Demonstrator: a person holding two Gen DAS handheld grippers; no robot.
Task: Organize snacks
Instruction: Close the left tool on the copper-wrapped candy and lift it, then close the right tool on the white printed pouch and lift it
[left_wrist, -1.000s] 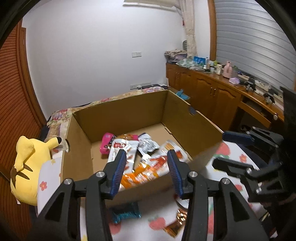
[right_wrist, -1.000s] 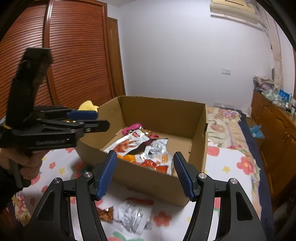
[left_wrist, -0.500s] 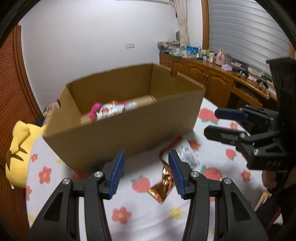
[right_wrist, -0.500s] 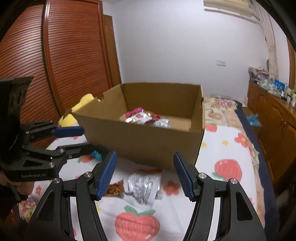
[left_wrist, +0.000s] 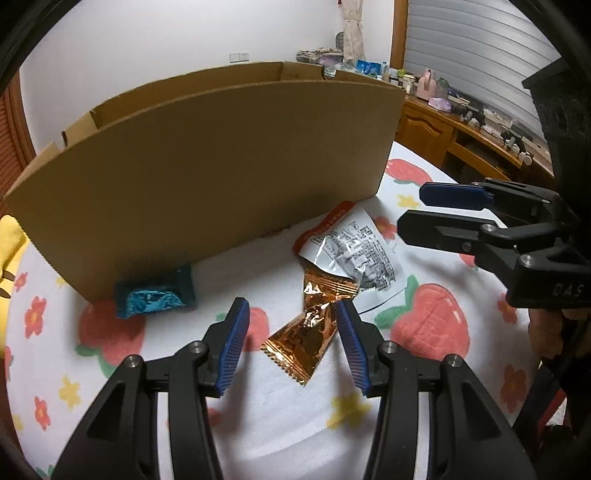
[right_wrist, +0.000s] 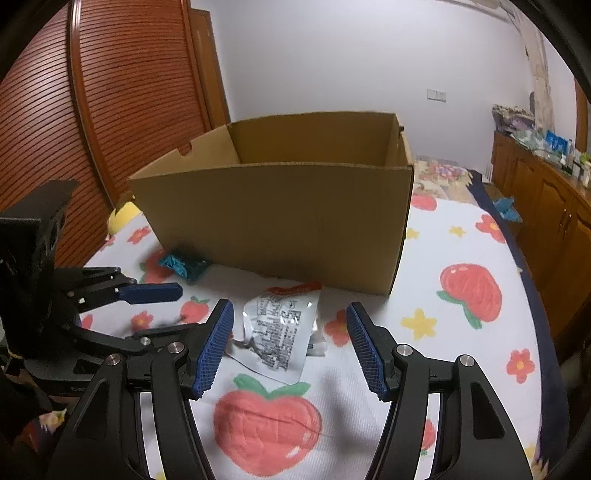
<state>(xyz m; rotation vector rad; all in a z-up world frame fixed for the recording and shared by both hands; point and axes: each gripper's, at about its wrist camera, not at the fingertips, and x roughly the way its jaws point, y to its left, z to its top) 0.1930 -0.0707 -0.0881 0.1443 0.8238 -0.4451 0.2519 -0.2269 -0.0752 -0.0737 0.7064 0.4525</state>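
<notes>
A cardboard box (left_wrist: 207, 166) stands on the flowered cloth; it also shows in the right wrist view (right_wrist: 280, 218). Three snack packets lie in front of it. My left gripper (left_wrist: 291, 332) is open, low over the cloth, its fingers on either side of a copper foil packet (left_wrist: 310, 332). A silver and red packet (left_wrist: 351, 247) lies just beyond it. My right gripper (right_wrist: 290, 336) is open, with that silver packet (right_wrist: 280, 332) between its fingers. A teal packet (left_wrist: 153, 297) lies against the box's front wall, left of my left gripper.
A yellow plush toy (right_wrist: 123, 218) lies left of the box. A wooden sideboard (left_wrist: 454, 136) with clutter runs along the right wall. A slatted wooden wardrobe (right_wrist: 122, 110) stands on the left. The cloth (right_wrist: 461, 332) covers a bed.
Both grippers have come down from above the box to the cloth in front of it. The box's inside is now hidden from the left wrist view. Both stay open.
</notes>
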